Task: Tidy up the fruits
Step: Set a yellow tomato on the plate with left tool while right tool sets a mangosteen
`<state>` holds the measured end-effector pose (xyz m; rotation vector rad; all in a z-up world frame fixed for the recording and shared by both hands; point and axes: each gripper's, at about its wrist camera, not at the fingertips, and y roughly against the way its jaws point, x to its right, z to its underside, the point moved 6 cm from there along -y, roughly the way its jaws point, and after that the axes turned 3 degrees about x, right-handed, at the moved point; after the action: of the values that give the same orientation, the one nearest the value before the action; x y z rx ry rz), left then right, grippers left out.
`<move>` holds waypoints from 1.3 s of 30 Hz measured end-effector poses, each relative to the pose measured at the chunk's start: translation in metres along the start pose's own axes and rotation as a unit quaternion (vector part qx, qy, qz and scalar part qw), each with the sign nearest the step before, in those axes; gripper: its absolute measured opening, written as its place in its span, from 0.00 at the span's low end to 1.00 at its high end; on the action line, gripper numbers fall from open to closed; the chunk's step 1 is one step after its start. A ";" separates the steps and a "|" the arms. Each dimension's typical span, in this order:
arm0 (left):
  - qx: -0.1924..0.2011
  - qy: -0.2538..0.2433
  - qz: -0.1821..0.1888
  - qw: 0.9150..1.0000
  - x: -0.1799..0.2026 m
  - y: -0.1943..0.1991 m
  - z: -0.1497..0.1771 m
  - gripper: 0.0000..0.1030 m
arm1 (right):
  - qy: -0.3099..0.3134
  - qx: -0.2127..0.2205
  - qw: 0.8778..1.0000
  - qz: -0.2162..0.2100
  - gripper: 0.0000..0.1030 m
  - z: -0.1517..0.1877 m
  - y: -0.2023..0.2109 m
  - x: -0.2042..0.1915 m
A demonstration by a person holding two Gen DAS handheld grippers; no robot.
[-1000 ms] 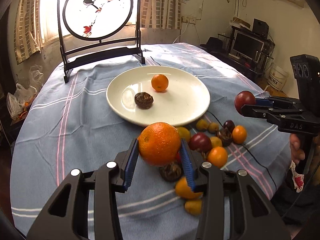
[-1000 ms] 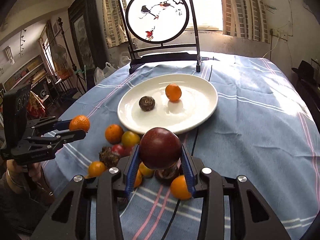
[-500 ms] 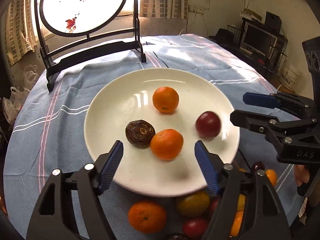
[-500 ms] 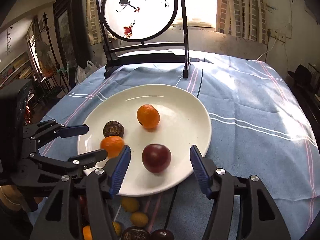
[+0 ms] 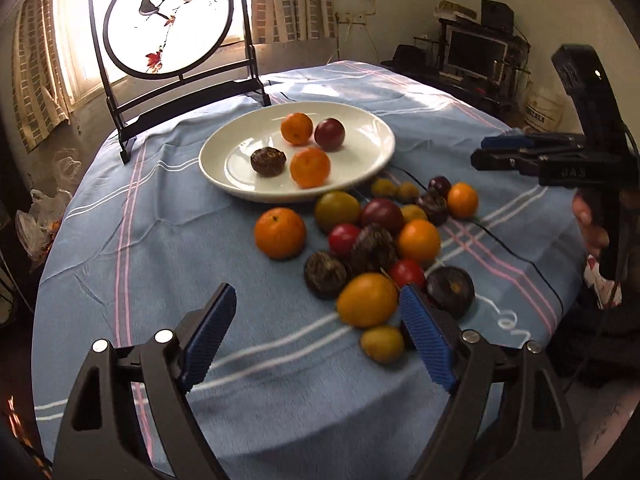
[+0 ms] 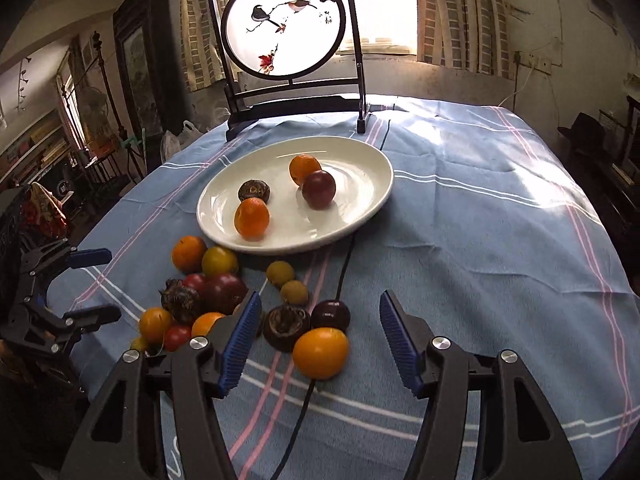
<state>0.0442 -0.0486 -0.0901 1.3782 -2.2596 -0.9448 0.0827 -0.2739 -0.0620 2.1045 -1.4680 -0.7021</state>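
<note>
1. Left gripper (image 5: 316,330): jaws wide, opening further, nothing gripped. It hangs over bare tablecloth (image 5: 160,240) left of the fruit pile (image 5: 376,240), an orange fruit (image 5: 367,299) just inside its right pad. Coming down crooked could nudge fruit toward the table edge.
2. White plate (image 6: 360,208): it holds four fruits (round, smooth-looking); another set down hard may knock one over the low rim.
3. Right gripper (image 6: 318,338): jaws moderately spread and empty, above an orange fruit (image 6: 320,353). A black cable (image 6: 344,264) runs beneath and could snag.
</note>
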 end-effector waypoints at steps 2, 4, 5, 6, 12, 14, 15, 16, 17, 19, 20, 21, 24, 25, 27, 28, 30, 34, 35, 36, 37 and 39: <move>-0.004 -0.012 0.001 1.000 0.010 0.005 0.014 0.78 | -0.009 -0.003 1.000 -0.003 0.60 0.009 0.003 -0.001; -0.017 -0.018 0.001 1.000 0.016 0.001 0.025 0.67 | -0.012 -0.006 1.000 -0.007 0.60 0.015 0.005 -0.004; -0.028 -0.017 -0.001 0.999 0.017 -0.004 0.029 0.63 | -0.012 -0.007 1.000 -0.007 0.60 0.018 0.005 -0.006; -0.038 -0.015 0.001 0.999 0.017 -0.008 0.033 0.54 | -0.010 -0.009 1.000 -0.008 0.60 0.021 0.006 -0.008; -0.039 -0.020 0.012 0.999 0.027 -0.016 0.034 0.47 | 0.000 -0.012 1.000 -0.013 0.60 0.032 0.015 -0.017; -0.040 -0.027 0.018 0.999 0.032 -0.021 0.033 0.41 | -0.003 -0.010 1.000 -0.013 0.60 0.033 0.018 -0.017; -0.040 -0.026 0.026 0.999 0.034 -0.023 0.033 0.35 | -0.003 -0.010 1.000 -0.014 0.60 0.034 0.018 -0.018; -0.039 -0.023 0.032 0.998 0.035 -0.025 0.033 0.32 | -0.004 -0.010 1.000 -0.014 0.60 0.034 0.019 -0.018; -0.039 -0.019 0.041 0.998 0.035 -0.027 0.034 0.30 | -0.004 -0.010 1.000 -0.015 0.60 0.034 0.020 -0.018; -0.035 -0.005 0.057 0.998 0.034 -0.029 0.034 0.26 | -0.002 -0.013 1.000 -0.019 0.60 0.036 0.020 -0.021; -0.036 0.002 0.062 0.997 0.033 -0.030 0.034 0.26 | 0.000 -0.013 1.000 -0.022 0.60 0.037 0.021 -0.022; -0.036 0.008 0.064 0.997 0.032 -0.030 0.034 0.26 | 0.002 -0.015 1.000 -0.026 0.60 0.038 0.021 -0.025; -0.035 0.024 0.071 0.997 0.027 -0.023 0.034 0.26 | 0.014 -0.025 0.998 -0.049 0.60 0.042 0.020 -0.036; -0.029 0.024 0.066 0.997 0.025 -0.019 0.033 0.26 | 0.020 -0.031 0.997 -0.062 0.60 0.044 0.018 -0.042; -0.015 0.030 0.060 0.998 0.019 -0.007 0.028 0.26 | 0.035 -0.042 0.995 -0.085 0.60 0.050 0.014 -0.057; -0.007 0.034 0.055 0.998 0.015 -0.001 0.025 0.26 | 0.045 -0.046 0.994 -0.093 0.60 0.053 0.011 -0.064; 0.004 0.041 0.048 0.998 0.009 0.008 0.019 0.26 | 0.058 -0.053 0.992 -0.099 0.60 0.058 0.004 -0.077; 0.013 0.044 0.033 0.998 0.001 0.016 0.014 0.26 | 0.067 -0.066 0.990 -0.106 0.60 0.063 -0.010 -0.091; 0.013 0.044 0.030 0.998 -0.001 0.015 0.014 0.26 | 0.068 -0.070 0.990 -0.105 0.60 0.064 -0.014 -0.093; 0.012 0.045 0.028 0.999 -0.002 0.015 0.015 0.26 | 0.069 -0.073 0.990 -0.103 0.60 0.065 -0.017 -0.094; 0.012 0.046 0.028 0.998 -0.002 0.015 0.015 0.26 | 0.070 -0.075 0.989 -0.103 0.60 0.066 -0.020 -0.096; 0.012 0.049 0.029 0.998 -0.004 0.014 0.016 0.26 | 0.073 -0.078 0.989 -0.099 0.60 0.067 -0.025 -0.098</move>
<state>0.0270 -0.0350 -0.0918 1.3309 -2.2313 -0.8161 0.0275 -0.1799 -0.1152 2.1486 -1.1007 -0.6940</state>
